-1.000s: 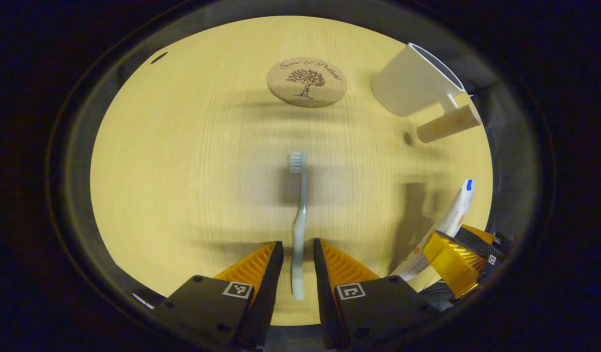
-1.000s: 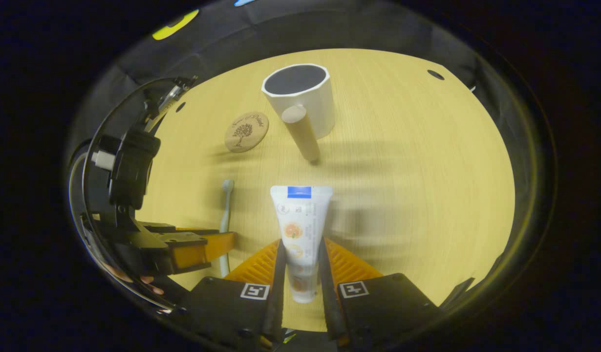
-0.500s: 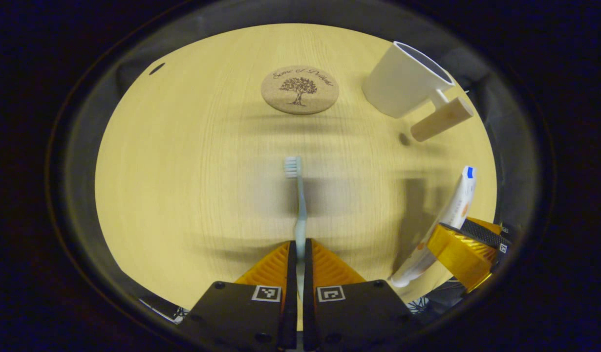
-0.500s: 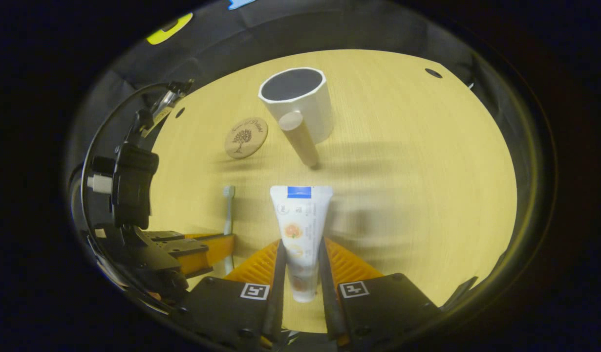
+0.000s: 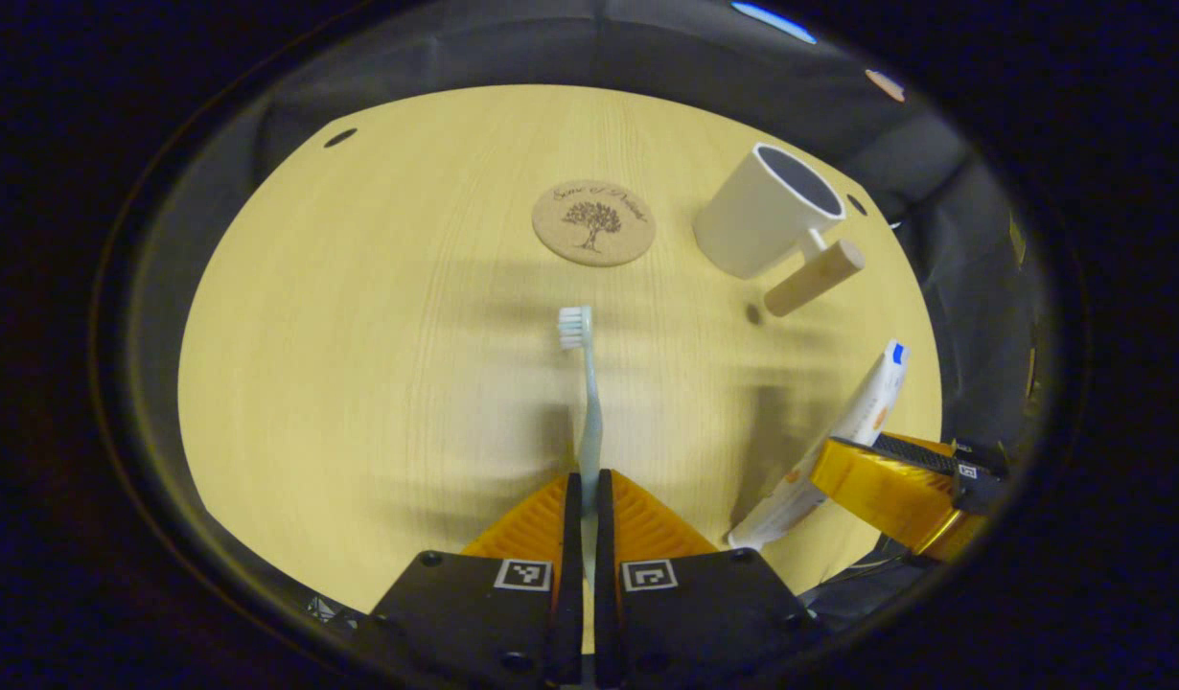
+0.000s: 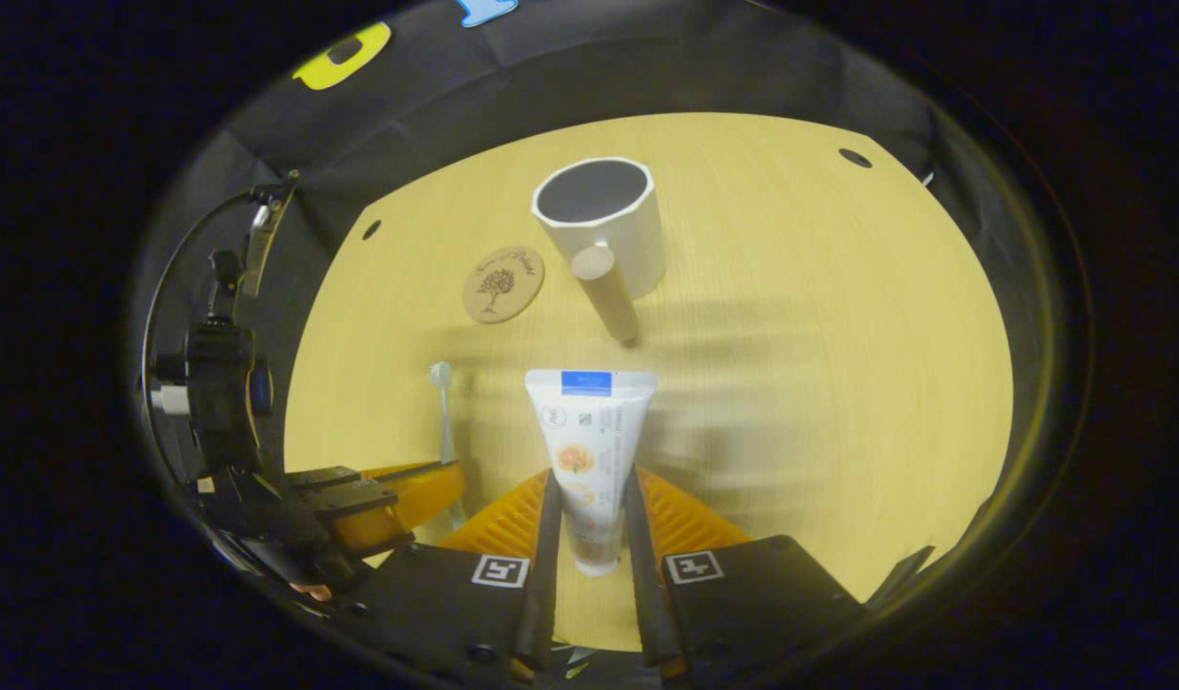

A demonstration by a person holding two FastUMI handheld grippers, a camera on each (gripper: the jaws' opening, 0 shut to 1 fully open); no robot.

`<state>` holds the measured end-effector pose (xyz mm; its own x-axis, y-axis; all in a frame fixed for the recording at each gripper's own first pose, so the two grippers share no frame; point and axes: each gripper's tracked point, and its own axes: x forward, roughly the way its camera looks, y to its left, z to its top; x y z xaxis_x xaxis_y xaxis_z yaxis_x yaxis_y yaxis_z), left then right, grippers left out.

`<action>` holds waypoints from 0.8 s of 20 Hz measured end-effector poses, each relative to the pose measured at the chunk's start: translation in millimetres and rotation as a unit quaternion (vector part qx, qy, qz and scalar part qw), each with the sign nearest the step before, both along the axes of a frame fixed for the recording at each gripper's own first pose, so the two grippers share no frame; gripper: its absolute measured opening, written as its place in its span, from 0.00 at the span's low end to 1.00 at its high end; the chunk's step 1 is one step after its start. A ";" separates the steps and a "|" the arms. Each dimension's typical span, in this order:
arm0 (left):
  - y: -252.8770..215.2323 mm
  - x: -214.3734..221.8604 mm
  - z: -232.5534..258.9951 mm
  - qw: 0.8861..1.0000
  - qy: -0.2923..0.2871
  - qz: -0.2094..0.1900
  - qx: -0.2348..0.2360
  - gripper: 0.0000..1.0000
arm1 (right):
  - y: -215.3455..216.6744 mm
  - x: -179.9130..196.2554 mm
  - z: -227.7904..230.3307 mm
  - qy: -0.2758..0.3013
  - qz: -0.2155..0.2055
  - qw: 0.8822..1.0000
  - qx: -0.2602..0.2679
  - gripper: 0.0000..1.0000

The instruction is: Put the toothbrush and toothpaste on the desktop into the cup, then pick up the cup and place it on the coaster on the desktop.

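Pale wood grain is spreading across the table, and both task items are being held above it — neither is in the cup yet. The left gripper is clamping the handle end of the toothbrush, its two fingers pressed together on the thin stem while the bristled head is pointing forward toward the coaster. The right gripper is squeezing the lower body of the toothpaste, the tube jutting forward between its fingers. The cup is standing upright and open-mouthed ahead of the right gripper, its wooden handle sticking out toward the camera; the coaster is lying just beside the cup, apart from it.

So the step in hand looks like the carry, just after the pick-up. Next, each gripper is probably needing to travel to the cup, tip its item toward vertical over the open rim, and release — one at a time, so the two are not crowding each other.
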<state>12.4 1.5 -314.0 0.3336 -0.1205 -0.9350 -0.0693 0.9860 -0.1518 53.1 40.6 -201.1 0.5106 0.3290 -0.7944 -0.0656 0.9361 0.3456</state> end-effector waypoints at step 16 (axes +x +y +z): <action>11.8 40.9 123.4 0.971 -0.238 -0.029 -0.011 0.13 | -3.2 32.0 55.1 -0.138 -0.014 0.990 -0.008 0.38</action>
<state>53.3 13.3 -190.6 0.7190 -0.1694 -0.6741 0.0686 0.9824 -0.1736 85.1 37.4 -146.0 0.7185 0.2998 -0.6277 -0.1290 0.9441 0.3032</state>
